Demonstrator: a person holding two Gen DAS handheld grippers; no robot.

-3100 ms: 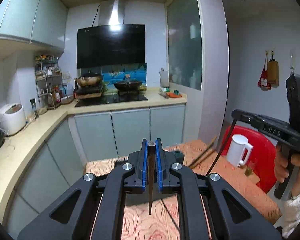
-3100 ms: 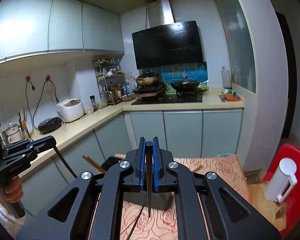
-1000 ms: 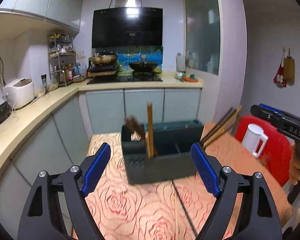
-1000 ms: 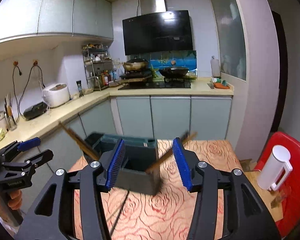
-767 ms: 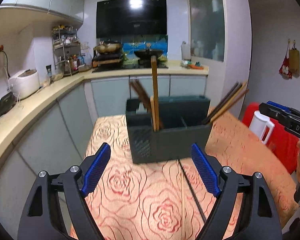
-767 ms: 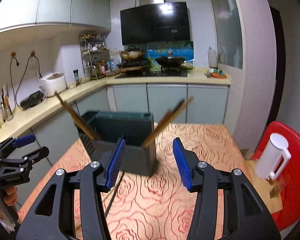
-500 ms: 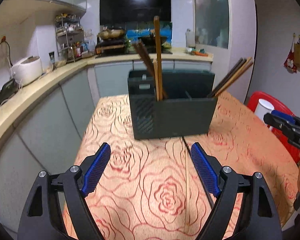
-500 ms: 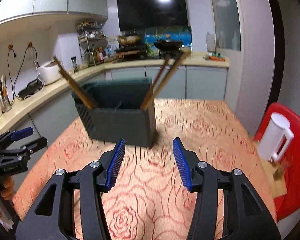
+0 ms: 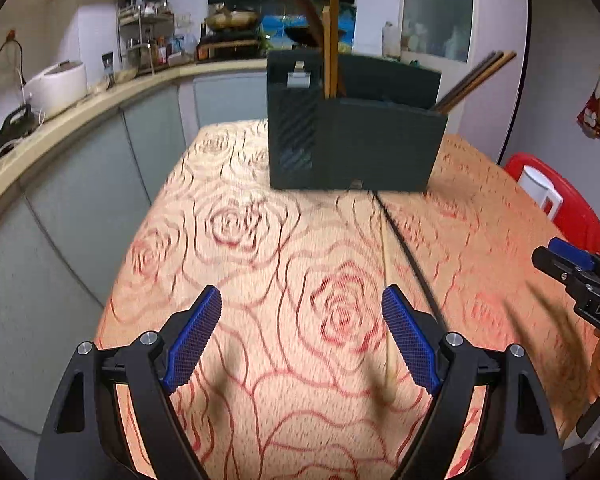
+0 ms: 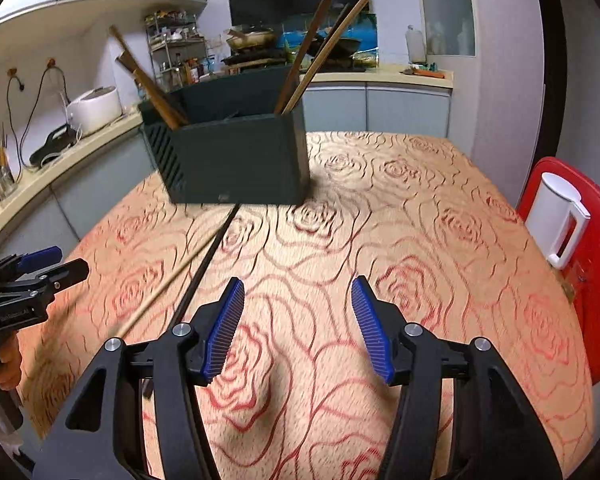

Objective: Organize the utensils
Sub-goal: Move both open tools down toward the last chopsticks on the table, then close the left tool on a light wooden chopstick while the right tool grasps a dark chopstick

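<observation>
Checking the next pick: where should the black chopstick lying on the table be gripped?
Grip the black chopstick mid-shaft, from straight above, jaws across its width. It lies flat on the tablecloth, close beside the light chopstick, so the open right gripper needs care to separate them.

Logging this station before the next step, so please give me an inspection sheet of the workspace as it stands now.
Surface: table with a rose-patterned cloth, no spills seen.
Job's things: dark utensil holder upright on the cloth, chopsticks leaning in its end compartments; black chopstick and pale chopstick lying loose in front of it.
Clutter: white jug on a red stool beside the table.
Grippers: left tongs and right tongs open, both holding nothing.
Cables: nothing seen on the table; cords hang from wall sockets by the counter.
Surroundings: rice cooker, stove with woks, range hood.
</observation>
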